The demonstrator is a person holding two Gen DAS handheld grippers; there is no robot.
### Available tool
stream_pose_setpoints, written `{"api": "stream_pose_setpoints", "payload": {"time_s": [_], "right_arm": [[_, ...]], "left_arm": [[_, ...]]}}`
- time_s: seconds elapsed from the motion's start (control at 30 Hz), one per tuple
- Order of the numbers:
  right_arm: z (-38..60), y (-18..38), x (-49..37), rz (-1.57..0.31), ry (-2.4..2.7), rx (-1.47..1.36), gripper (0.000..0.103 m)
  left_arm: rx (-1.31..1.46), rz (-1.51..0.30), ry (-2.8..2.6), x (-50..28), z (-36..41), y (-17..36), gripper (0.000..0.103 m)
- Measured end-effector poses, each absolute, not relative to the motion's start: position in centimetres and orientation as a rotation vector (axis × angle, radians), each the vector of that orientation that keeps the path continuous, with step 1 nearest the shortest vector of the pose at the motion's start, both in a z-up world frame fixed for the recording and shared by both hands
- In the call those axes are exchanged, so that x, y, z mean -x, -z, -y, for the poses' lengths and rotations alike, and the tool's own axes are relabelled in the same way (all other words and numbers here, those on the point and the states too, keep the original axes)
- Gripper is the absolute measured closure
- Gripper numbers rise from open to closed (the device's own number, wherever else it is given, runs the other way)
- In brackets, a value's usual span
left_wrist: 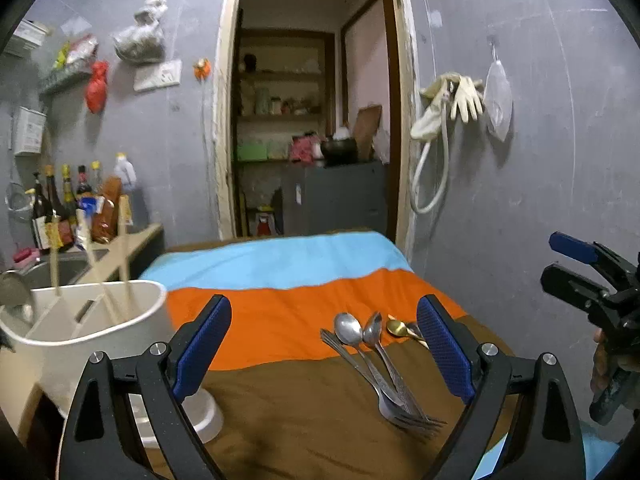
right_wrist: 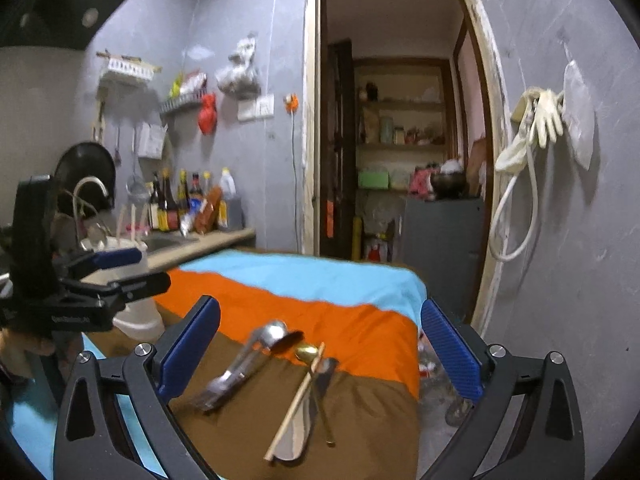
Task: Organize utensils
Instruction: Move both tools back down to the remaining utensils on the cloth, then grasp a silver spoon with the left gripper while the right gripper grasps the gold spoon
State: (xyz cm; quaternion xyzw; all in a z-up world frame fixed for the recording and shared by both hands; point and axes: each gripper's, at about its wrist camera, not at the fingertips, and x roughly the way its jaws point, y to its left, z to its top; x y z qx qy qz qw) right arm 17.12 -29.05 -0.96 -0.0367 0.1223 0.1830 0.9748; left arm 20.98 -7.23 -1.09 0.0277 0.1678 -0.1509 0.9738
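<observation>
Steel spoons and forks (left_wrist: pixel 380 364) lie in a pile on the brown band of a striped cloth (left_wrist: pixel 288 320). A gold spoon (left_wrist: pixel 398 327) lies just behind them. A white utensil holder (left_wrist: pixel 96 320) with several chopsticks (left_wrist: pixel 122 264) stands at the left. My left gripper (left_wrist: pixel 324 344) is open and empty, above the cloth, left of the pile. My right gripper (right_wrist: pixel 320 352) is open and empty, hovering over the steel utensils (right_wrist: pixel 248 364), gold spoon (right_wrist: pixel 306 351), a chopstick (right_wrist: pixel 296 400) and a flat steel utensil (right_wrist: pixel 296 432). The right gripper also shows at the right edge of the left wrist view (left_wrist: pixel 576 272).
A counter with a sink (left_wrist: pixel 60 268) and several sauce bottles (left_wrist: pixel 68 208) lies behind the holder. An open doorway (left_wrist: pixel 312 120) leads to a pantry. Gloves and a hose (left_wrist: pixel 444 120) hang on the right wall. The table's right edge drops to the floor (right_wrist: pixel 440 392).
</observation>
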Motion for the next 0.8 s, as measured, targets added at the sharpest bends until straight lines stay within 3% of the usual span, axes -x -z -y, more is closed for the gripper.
{"api": "stream_pose_setpoints", "payload": {"time_s": [0.17, 0.3, 0.53, 0.8], "right_arm": [[28.6, 2.4, -20.1, -0.383, -0.386, 0.114, 0.017], [28.3, 3.6, -22.4, -0.488, -0.404, 0.139, 0.033], [27.1, 5.2, -26.2, -0.64, -0.486, 0.159, 0.046], [25.4, 6.8, -29.0, -0.752, -0.535, 0.24, 0.053]], "left_arm": [[-0.074, -0.409, 0.334, -23.9, 8.0, 1.9, 0.014], [-0.073, -0.481, 0.367, -26.6, 8.6, 2.8, 0.031], [-0.039, -0.646, 0.44, -31.2, 8.9, 4.4, 0.066], [0.005, -0.77, 0.511, -35.3, 8.5, 5.7, 0.074]]}}
